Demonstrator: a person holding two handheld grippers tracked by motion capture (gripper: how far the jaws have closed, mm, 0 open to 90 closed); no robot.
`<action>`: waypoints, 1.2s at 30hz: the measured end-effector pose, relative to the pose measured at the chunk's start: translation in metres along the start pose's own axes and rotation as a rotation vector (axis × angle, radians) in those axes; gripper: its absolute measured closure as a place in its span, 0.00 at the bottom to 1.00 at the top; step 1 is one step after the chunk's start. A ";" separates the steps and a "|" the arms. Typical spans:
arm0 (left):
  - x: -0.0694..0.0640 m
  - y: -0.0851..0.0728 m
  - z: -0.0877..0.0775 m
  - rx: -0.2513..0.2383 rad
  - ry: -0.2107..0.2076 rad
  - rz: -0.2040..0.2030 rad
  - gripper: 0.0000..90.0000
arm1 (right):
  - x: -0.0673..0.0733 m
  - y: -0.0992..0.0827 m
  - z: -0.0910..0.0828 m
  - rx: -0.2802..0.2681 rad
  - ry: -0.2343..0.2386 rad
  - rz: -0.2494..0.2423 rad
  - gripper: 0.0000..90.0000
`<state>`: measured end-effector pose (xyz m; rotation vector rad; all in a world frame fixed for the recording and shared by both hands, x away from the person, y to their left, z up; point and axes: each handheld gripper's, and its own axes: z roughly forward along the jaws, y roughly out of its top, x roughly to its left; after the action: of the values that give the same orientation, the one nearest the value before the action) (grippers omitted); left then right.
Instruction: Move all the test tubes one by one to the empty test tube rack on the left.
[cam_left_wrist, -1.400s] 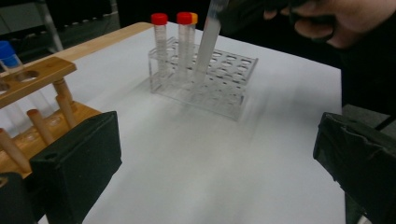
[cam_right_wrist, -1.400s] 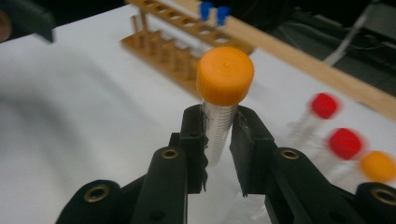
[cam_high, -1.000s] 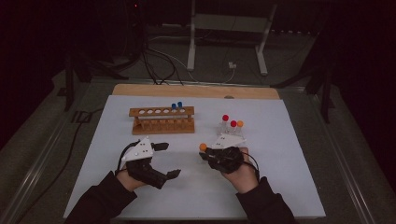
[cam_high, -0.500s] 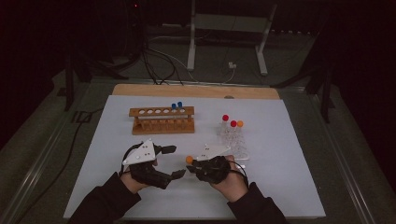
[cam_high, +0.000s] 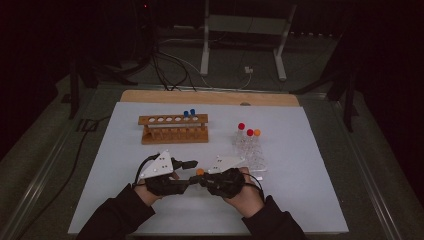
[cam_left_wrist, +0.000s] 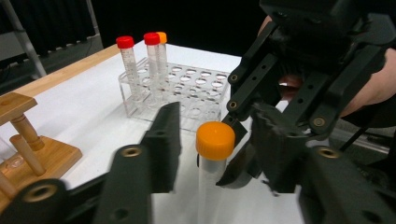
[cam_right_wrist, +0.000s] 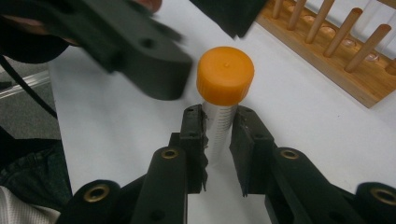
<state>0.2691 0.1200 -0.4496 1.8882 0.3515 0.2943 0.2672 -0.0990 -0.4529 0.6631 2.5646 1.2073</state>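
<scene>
Both grippers are meeting at the orange-capped tube (cam_right_wrist: 223, 100): your right gripper (cam_right_wrist: 218, 122) is clamping it, your left gripper (cam_left_wrist: 212, 140) has just been closing around its cap, not yet pressing

Room's looking pretty dim, everything past the white table (cam_high: 300, 150) is sinking into black. Close up, the near jaws are blurring, and the orange cap (cam_right_wrist: 225, 74) is catching soft overhead light.
</scene>
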 end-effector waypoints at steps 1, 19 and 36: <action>0.000 0.000 0.001 0.001 -0.003 0.005 0.63 | 0.001 0.000 0.000 0.001 0.001 0.000 0.83; 0.002 -0.001 0.006 0.025 -0.013 0.014 0.80 | 0.001 0.002 -0.002 -0.011 0.007 0.001 0.83; 0.035 0.012 -0.010 0.009 0.112 -0.006 0.80 | -0.006 0.003 -0.018 -0.123 -0.022 0.054 0.33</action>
<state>0.2986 0.1378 -0.4335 1.8832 0.4351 0.3961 0.2665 -0.1118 -0.4390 0.7184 2.4455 1.3549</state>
